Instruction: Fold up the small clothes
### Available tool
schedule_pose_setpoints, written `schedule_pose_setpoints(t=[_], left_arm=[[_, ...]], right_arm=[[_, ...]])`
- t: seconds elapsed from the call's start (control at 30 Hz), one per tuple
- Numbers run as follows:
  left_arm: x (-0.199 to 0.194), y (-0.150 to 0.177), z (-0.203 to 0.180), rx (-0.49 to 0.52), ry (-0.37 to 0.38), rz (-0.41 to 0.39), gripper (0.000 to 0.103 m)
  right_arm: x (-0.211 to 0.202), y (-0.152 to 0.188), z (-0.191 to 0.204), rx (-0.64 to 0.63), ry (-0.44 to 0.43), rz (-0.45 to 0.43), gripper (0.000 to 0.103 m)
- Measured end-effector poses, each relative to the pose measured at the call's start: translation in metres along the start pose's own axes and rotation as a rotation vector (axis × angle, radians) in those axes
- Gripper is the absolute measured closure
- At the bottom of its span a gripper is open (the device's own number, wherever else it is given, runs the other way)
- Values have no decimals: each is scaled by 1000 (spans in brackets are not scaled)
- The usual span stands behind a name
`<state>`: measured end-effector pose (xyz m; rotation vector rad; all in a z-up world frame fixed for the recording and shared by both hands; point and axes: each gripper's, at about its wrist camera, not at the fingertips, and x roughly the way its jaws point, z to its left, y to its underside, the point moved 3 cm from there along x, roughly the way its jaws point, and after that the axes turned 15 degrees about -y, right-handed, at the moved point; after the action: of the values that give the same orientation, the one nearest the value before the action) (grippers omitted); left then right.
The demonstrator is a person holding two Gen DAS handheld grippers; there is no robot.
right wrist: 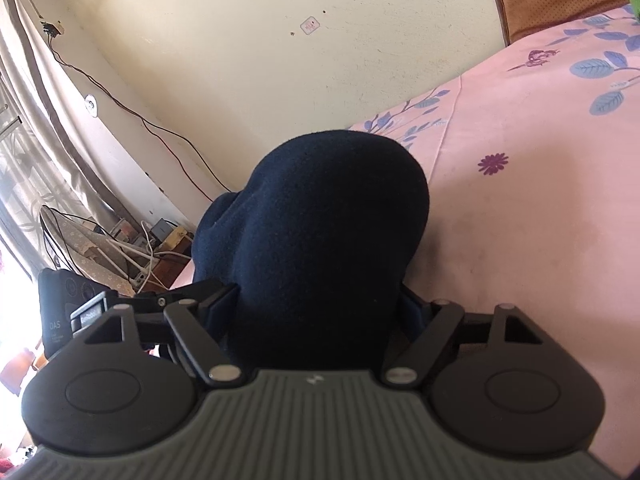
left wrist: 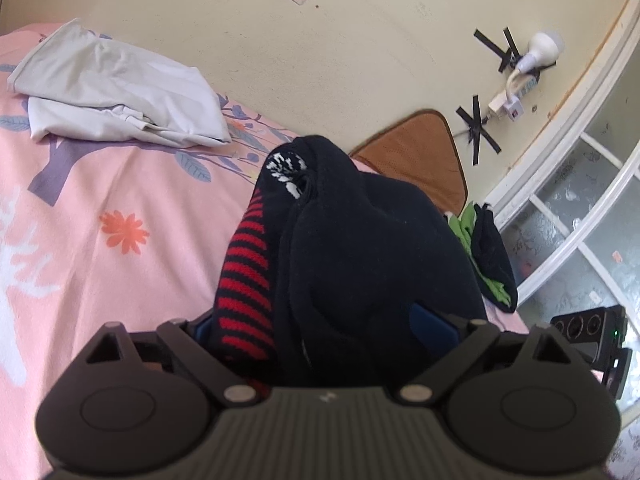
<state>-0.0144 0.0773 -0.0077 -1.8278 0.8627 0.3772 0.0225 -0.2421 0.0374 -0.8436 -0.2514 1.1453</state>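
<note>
The dark sock bundle (left wrist: pixel 352 264), navy with a red-striped band along its left side and a white pattern at its far tip, sits between the fingers of the left gripper (left wrist: pixel 320 328), above the pink floral bedsheet (left wrist: pixel 120 280). In the right wrist view a rounded navy mass of cloth (right wrist: pixel 320 240) likewise fills the span of the right gripper (right wrist: pixel 320 312), whose jaws stand wide around it near the bed's left edge. Both tongs are spread wide with fabric bulging between them, but the pads are hidden, so whether either one pinches or merely cradles the cloth cannot be told. The step in hand looks like tucking or rolling the socks into a compact bundle. To do it well, each gripper should bite the fabric near an edge, not the thick middle, and the two should hold level with each other so the roll does not twist. A folded white garment (left wrist: pixel 120 88) lies on the far left of the bed, well apart; more dark and green clothes (left wrist: pixel 488 256) wait at the right.
</note>
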Motion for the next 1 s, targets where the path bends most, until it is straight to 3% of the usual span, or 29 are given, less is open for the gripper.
schedule_pose_setpoints(t=[0.13,0.23,0.27,0.33,0.37,0.43,0.67,1.0], left_arm=[[-8,6,-4,33,-35,6,2],[-6,8,-7,24,-22,-3,6],[-4,8,-8,19,-26,-8,10],[-2,6,-6,3,-37,-6,33],[-1,3,-4,-28,-19,6,38],[-2,-3,0,-92,24,20,48],[-34,-26,-13,-100,52,-112,52],[-77,-27,24,-185,-54,-188,52]], right_arm=[[-7,5,5,41,14,5,21],[-1,3,4,53,1,29,23],[5,2,4,50,6,36,26],[13,-3,5,55,4,47,36],[15,-7,6,60,-5,50,47],[16,-14,10,50,-14,58,54],[14,-43,35,-38,-98,31,57],[60,-42,58,-80,-206,118,57]])
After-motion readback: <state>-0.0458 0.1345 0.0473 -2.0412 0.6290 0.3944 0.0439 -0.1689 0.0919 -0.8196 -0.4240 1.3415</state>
